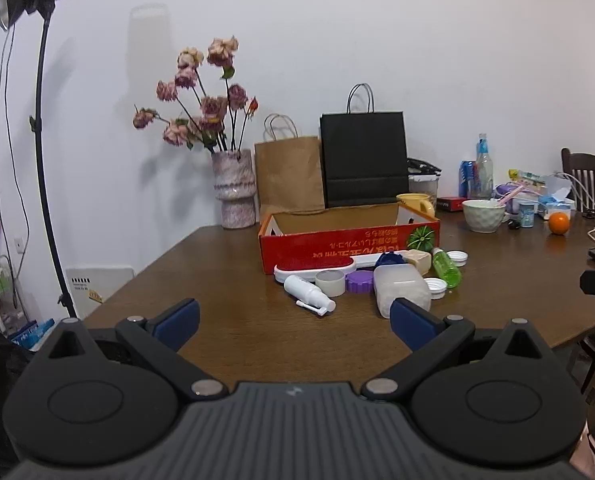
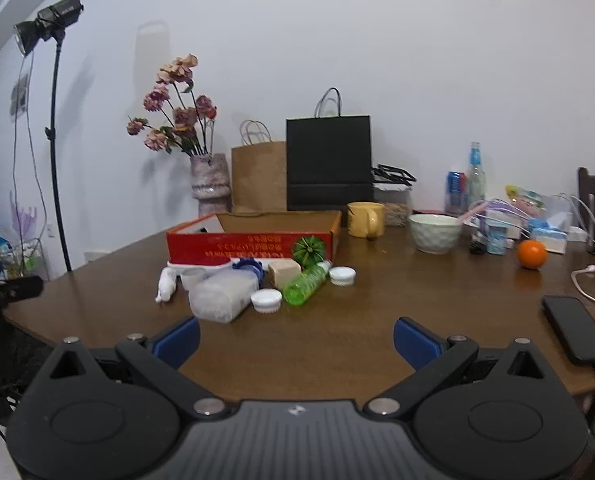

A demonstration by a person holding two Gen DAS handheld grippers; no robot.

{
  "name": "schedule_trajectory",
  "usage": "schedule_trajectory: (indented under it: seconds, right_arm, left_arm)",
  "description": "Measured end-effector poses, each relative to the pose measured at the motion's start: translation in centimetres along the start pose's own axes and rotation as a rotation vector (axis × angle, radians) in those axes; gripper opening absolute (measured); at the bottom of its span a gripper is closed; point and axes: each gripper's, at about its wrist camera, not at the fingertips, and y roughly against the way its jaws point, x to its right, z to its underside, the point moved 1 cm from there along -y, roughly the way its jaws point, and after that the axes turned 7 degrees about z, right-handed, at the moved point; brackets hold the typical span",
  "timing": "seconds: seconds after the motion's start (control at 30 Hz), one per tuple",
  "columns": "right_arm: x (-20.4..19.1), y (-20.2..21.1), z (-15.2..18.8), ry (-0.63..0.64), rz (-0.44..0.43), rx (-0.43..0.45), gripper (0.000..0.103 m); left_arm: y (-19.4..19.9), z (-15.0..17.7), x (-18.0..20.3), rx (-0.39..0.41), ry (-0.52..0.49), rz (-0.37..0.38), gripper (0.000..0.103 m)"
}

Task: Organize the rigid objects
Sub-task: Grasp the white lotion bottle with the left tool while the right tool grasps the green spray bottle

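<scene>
Brown desk [image 1: 225, 264] before you: in front of the red box [image 1: 337, 246], one green bottle [image 1: 446, 267], one frosted jar [image 1: 401, 290], two white caps [image 2: 266, 301]. Both grippers' [image 1: 295, 318] [image 2: 296, 334] jaws gape empty.

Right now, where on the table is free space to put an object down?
Bare wood lies between both open grippers, left and right, and the bottle pile; also between green bottle and phone. Crowded before the red box.
</scene>
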Motion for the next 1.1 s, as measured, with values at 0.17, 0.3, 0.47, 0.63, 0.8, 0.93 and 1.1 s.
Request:
schedule_trajectory:
  seconds: [0.17, 0.3, 0.47, 0.63, 0.8, 0.93, 1.1]
  right_arm:
    - [-0.1, -4.7, -0.5, 0.048, -0.033, -0.134, 0.103]
    - [-0.3, -7.7, -1.4, 0.047, -0.029, -0.154, 0.103]
    - [-0.6, -13.5, -2.7, 0.059, -0.018, -0.176, 0.103]
    - [-0.1, -19.7, -3.7, -0.004, -0.015, -0.214, 0.101]
    - [-0.1, -24.4, -4.0, -0.025, -0.052, -0.270, 0.082]
    - [-0.3, -27.4, -4.1, -0.020, -0.041, -0.326, 0.059]
    - [-0.6, -29.0, -4.2, -0.024, -0.065, -0.361, 0.041]
  left_arm:
    - [-3.5, -0.6, -0.6, 0.028, -0.008, 0.009, 0.103]
    - [-7.5, -1.2, -0.8, -0.047, -0.005, 0.011, 0.103]
    - [-13.9, -2.2, -2.1, -0.118, 0.096, 0.042, 0.103]
    - [-19.8, -2.9, -3.4, -0.185, 0.159, 0.054, 0.103]
    - [-24.0, -2.7, -3.9, -0.278, 0.140, 0.054, 0.076]
    - [-26.6, -1.9, -4.8, -0.356, 0.172, 0.075, 0.062]
    - [-27.1, -1.7, -5.9, -0.377, 0.181, 0.151, 0.040]
